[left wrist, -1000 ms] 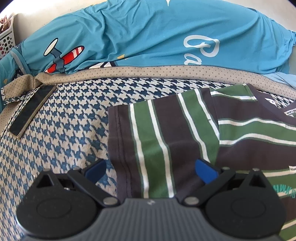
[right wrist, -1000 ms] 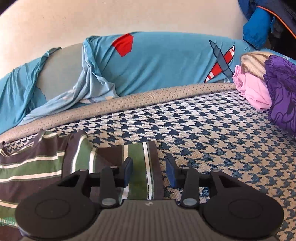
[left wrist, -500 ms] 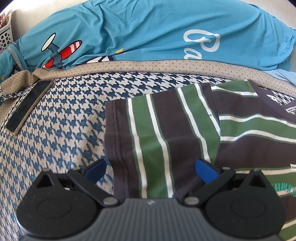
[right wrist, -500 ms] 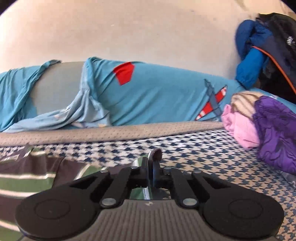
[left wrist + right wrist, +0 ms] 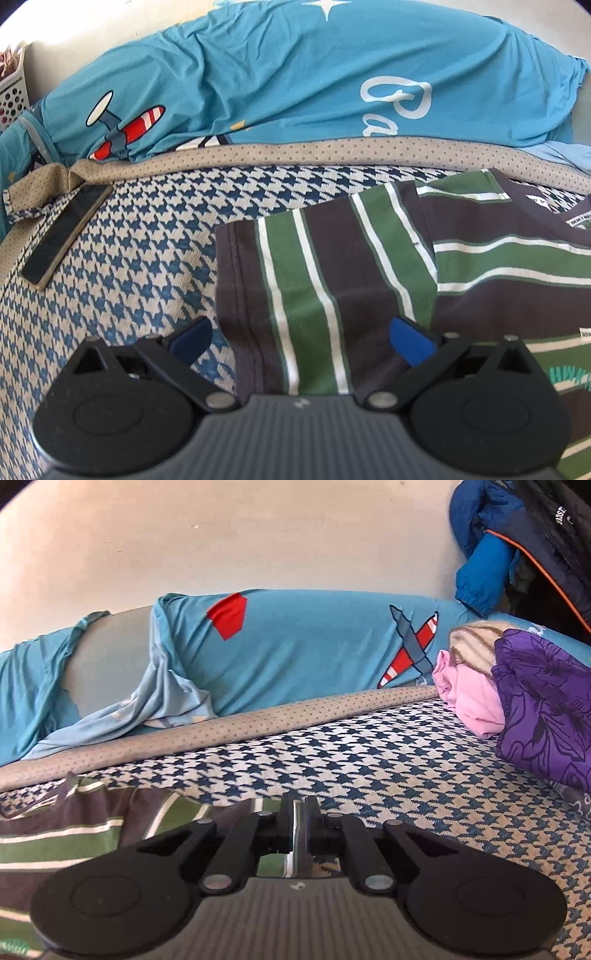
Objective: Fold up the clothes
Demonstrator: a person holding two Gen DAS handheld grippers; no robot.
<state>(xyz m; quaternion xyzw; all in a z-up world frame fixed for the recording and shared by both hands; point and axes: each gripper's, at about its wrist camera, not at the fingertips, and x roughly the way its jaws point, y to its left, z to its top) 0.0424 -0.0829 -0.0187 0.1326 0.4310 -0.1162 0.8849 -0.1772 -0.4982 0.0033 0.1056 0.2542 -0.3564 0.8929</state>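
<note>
Sleeve edge of the green, brown and white striped cotton shirt (image 5: 74,834) is being pinched by the closed right tool (image 5: 300,834); the left tool (image 5: 299,338) is being held wide above that shirt, so lifting is best done gently.

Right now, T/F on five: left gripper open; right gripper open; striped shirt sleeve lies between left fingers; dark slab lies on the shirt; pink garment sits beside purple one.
1. The left gripper is open. True.
2. The right gripper is open. False: its jaws are shut, pinching an edge of the brown, green and white striped T-shirt.
3. The shirt's sleeve lies between the left fingers. True.
4. The dark flat slab lies on the shirt. False: it rests apart on the blue-and-white houndstooth cover.
5. The pink folded garment sits beside the purple floral one. True.
</note>
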